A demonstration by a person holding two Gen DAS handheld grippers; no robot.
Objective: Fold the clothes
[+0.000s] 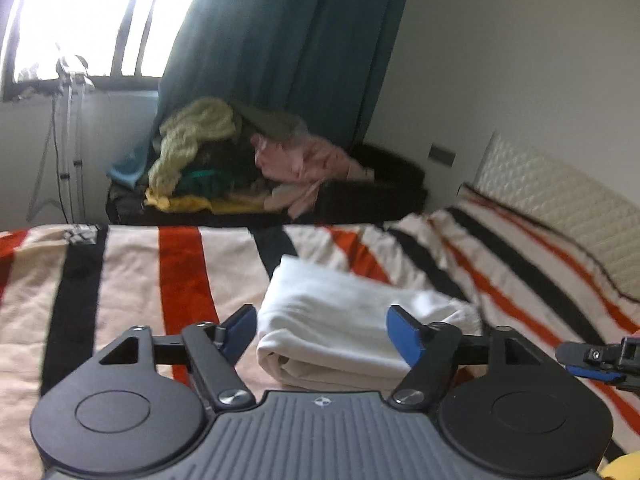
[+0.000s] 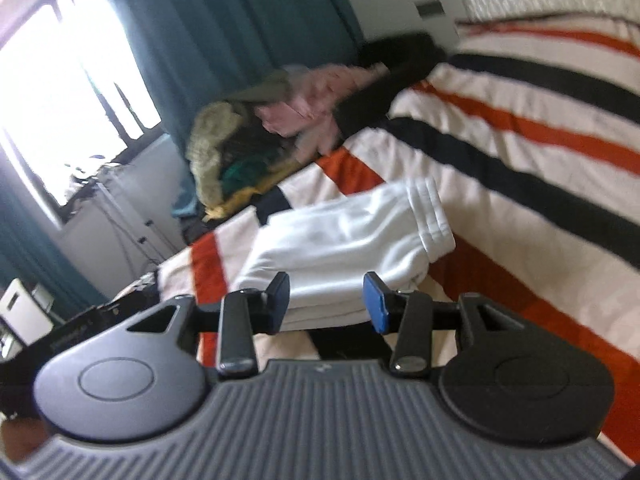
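Observation:
A folded white garment (image 1: 340,320) lies on the striped blanket (image 1: 132,280). It also shows in the right wrist view (image 2: 344,240), its ribbed waistband at the right end. My left gripper (image 1: 322,330) is open, its blue pads on either side of the garment's near end, just short of it. My right gripper (image 2: 326,302) is open and empty, just in front of the garment's near edge. The right gripper's tip also shows at the right edge of the left wrist view (image 1: 592,362).
The bed has a cream, orange and black striped blanket (image 2: 520,140) and a quilted headboard (image 1: 560,200). Beyond the bed, a pile of mixed clothes (image 1: 240,160) lies on a dark surface before a teal curtain (image 1: 288,40). A tripod (image 1: 68,128) stands by the window.

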